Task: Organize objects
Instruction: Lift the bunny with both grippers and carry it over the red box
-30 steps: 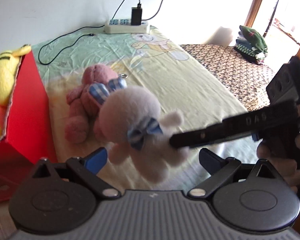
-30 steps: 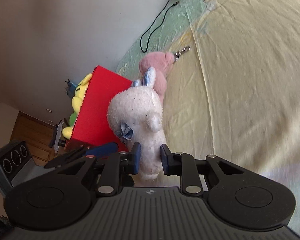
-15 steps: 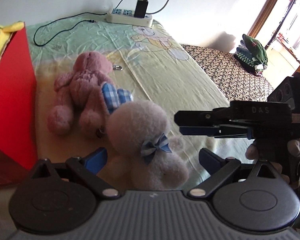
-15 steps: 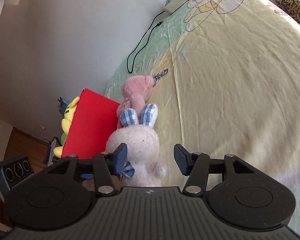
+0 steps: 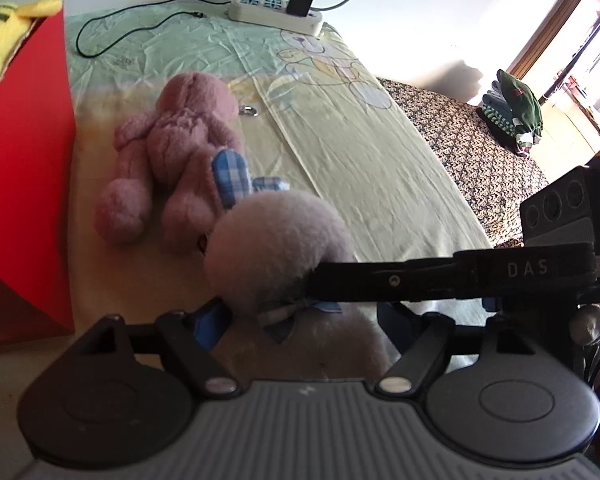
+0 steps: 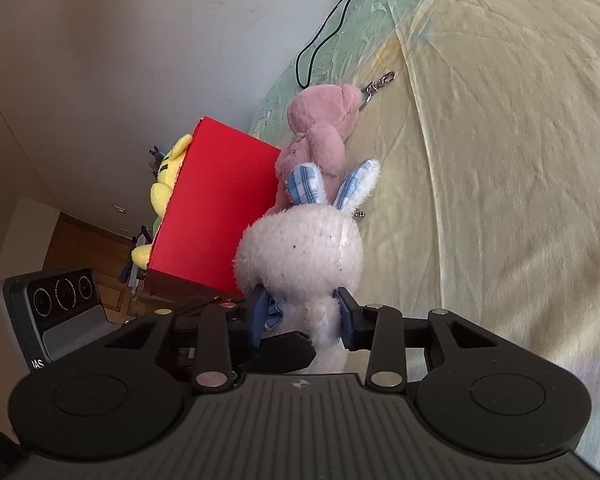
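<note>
- Your right gripper [image 6: 302, 314] has its fingers closed in against the neck of the fluffy white plush rabbit [image 6: 300, 256], one blue pad pressing each side just under the round head.
- The rabbit has a fuzzy, speckled white head, two ears lined with blue-checked cloth standing up from it, and a blue checked bow [image 5: 290, 312] at the throat.
- It sits at the near edge of the pale yellow cartoon-print bed sheet [image 6: 500, 160], its ears touching the legs of the pink plush bear [image 5: 180, 148] lying flat beyond it.
- Your left gripper [image 5: 300, 320] has its fingers spread wide, one either side of the rabbit's body and gripping nothing; in its view the right gripper's black arm crosses in front from the right.
- The red cardboard box [image 5: 24, 184] stands just left of both toys, with a yellow plush toy [image 5: 4, 40] poking out of its top.
- A white power strip [image 5: 276, 14] with a black plug lies at the far end of the bed by the wall.
</note>
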`<state>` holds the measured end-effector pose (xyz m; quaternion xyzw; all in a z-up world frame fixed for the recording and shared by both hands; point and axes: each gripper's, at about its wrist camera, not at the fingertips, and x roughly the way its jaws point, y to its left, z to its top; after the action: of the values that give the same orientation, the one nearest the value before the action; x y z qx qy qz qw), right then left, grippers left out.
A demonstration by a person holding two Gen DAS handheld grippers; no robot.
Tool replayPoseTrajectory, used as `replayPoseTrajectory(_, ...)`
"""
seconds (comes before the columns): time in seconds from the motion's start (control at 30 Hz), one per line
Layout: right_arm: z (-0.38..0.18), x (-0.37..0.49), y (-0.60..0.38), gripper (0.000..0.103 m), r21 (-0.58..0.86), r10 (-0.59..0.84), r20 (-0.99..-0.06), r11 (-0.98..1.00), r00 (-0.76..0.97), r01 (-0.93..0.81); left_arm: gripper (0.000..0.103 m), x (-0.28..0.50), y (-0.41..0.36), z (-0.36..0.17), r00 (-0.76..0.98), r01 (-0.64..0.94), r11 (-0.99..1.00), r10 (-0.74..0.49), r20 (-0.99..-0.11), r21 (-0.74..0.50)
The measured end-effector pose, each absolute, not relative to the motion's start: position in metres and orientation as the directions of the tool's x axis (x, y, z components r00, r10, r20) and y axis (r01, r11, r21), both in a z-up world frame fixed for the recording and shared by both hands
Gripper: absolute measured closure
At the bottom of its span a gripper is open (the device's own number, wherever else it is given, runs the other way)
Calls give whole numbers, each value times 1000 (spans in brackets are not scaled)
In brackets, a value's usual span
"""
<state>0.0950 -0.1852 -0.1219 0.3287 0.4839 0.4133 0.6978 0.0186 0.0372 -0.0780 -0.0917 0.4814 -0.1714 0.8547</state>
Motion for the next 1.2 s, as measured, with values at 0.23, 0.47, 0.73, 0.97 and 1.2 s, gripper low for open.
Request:
replayPoseTrajectory(0.23,-92,66,-190,65,861,904,-372,421,212,-284,24,-11,36,-48,504,244,921,-388,-772,-304)
replayPoseTrajectory(0.47,-48,54,-163,65,841,926,-311,373,215,-393,23,-44,53,-3,619,243,941,-336,-709,-234)
replayPoseTrajectory(0.73,0,49,-114,65,771,927,-274,371,256,-518,23,-61,105,34,723,254,947,-321,-612,-196)
replayPoseTrajectory(0.97,30,47,-46,66,714,897,-275,431,345,-552,21,-53,176,54,755,288,935,-355,-552,-208)
replayPoseTrajectory(1.2,42,51,22,68,609,826,-321,555,463,-567,21,-30,247,48,745,320,911,-411,-525,-260)
